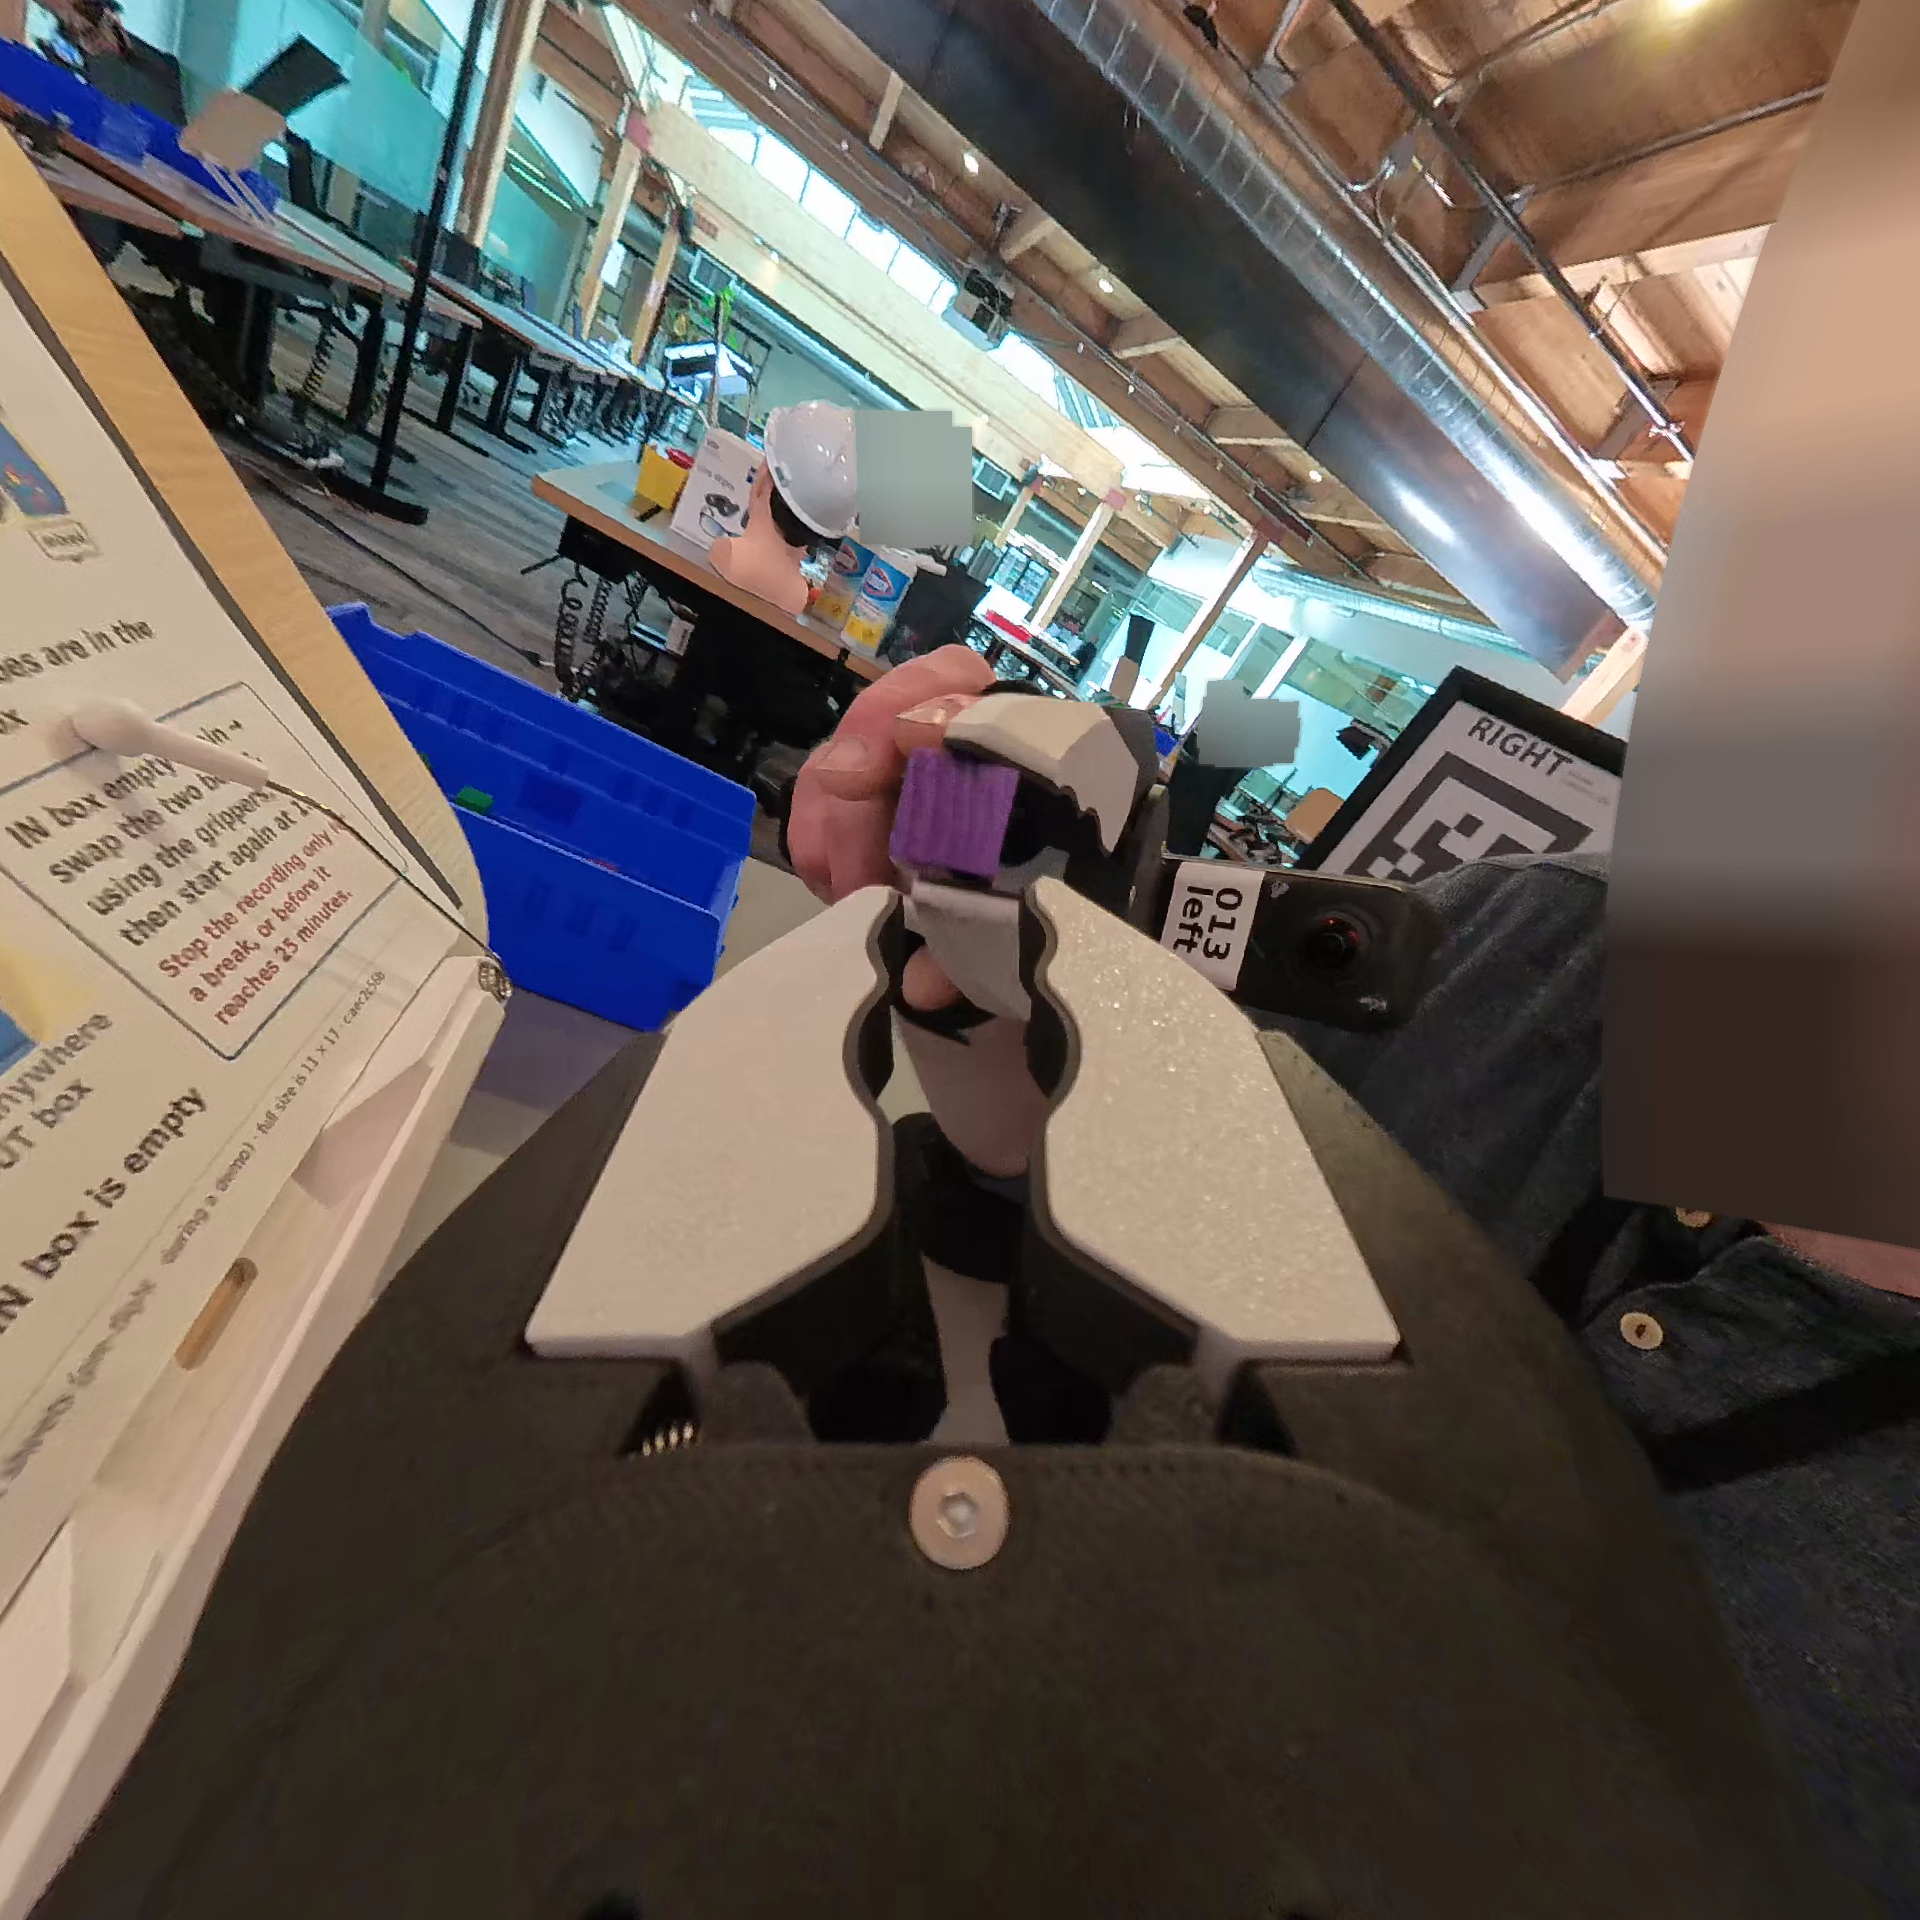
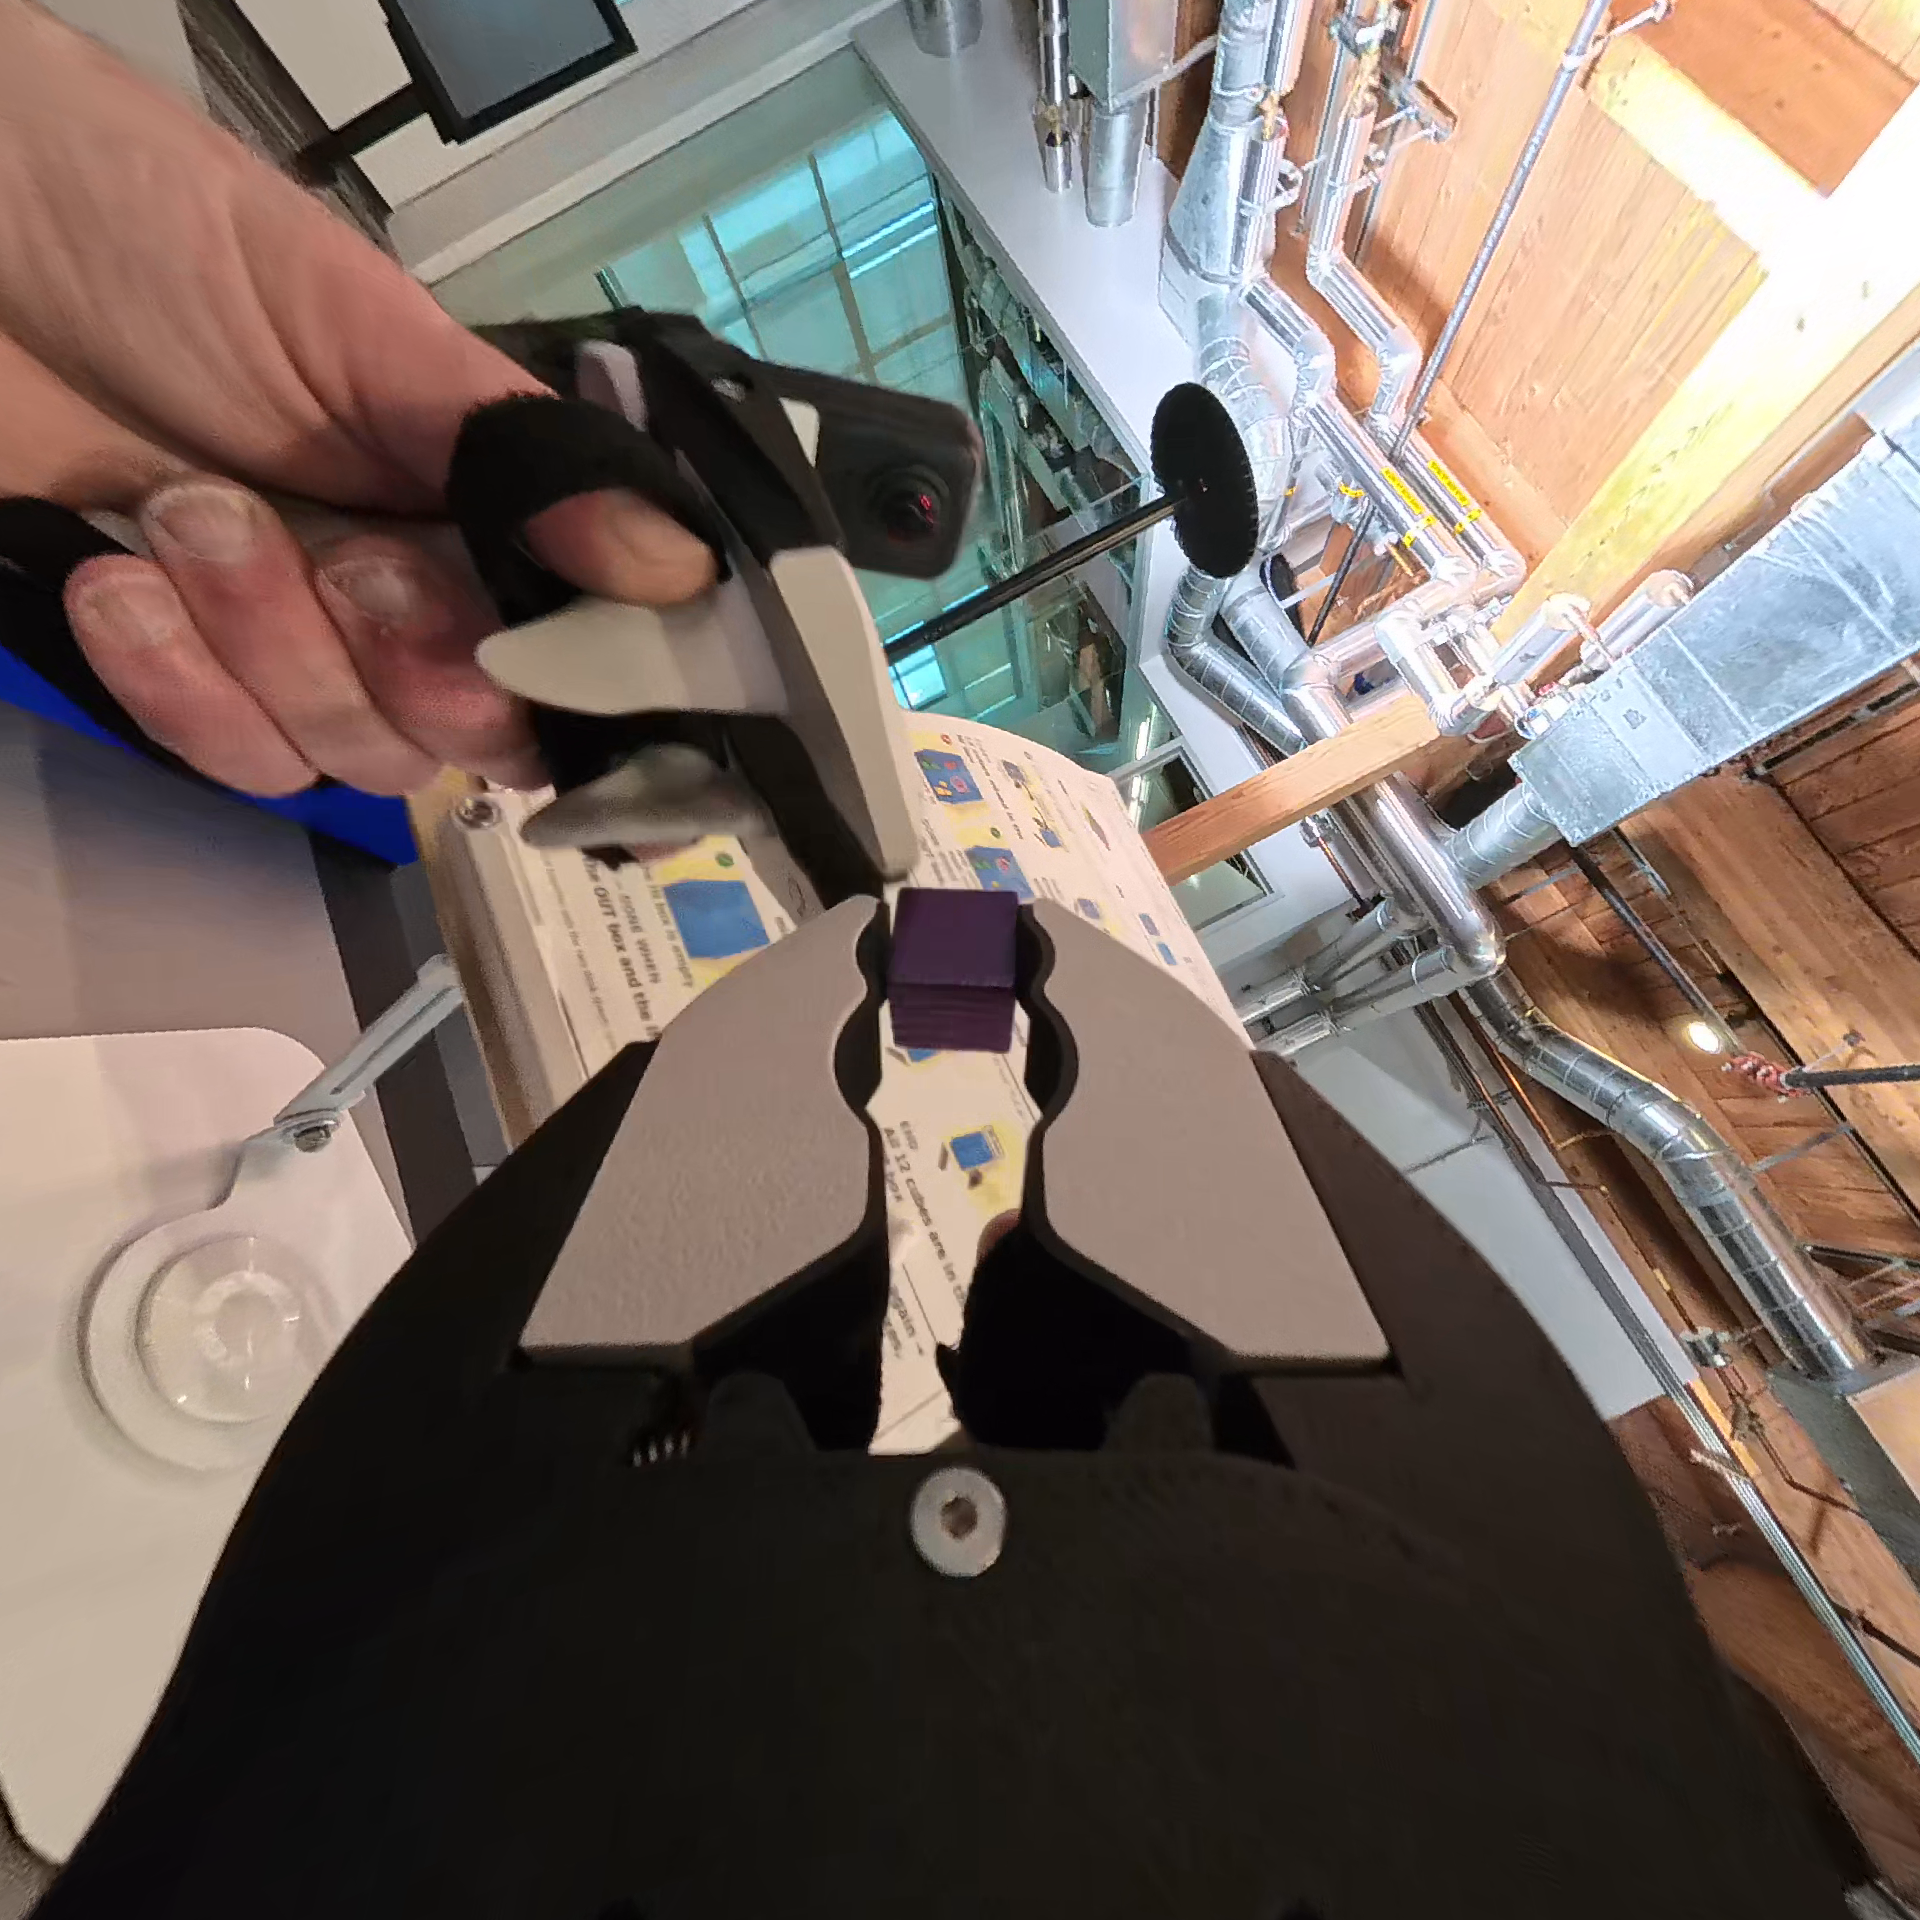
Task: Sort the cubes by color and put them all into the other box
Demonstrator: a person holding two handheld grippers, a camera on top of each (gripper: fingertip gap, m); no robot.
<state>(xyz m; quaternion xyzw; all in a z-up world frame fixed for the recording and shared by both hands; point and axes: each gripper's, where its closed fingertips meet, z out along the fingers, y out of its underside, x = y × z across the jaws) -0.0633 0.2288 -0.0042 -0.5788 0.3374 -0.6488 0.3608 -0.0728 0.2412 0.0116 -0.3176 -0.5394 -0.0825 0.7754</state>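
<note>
My right gripper (image 2: pixel 956 925) is shut on a purple cube (image 2: pixel 951 966), with both pads pressed on its sides. It holds the cube up in the air. In the left wrist view the same cube (image 1: pixel 951 810) sits clamped between the right gripper's fingers (image 1: pixel 1023 738), just beyond my left gripper (image 1: pixel 961 899). The left gripper's fingers stand apart with nothing between them. In the right wrist view one left finger (image 2: pixel 831 717) is blurred, and its tip is right beside the cube's far corner.
A blue divided box (image 1: pixel 582 831) stands on the table to the left, with a green cube (image 1: pixel 475 798) in it. An instruction board (image 1: pixel 156 831) stands close on the left. A white base plate (image 2: pixel 156 1195) lies below. The person's hands (image 2: pixel 260 416) and torso are close by.
</note>
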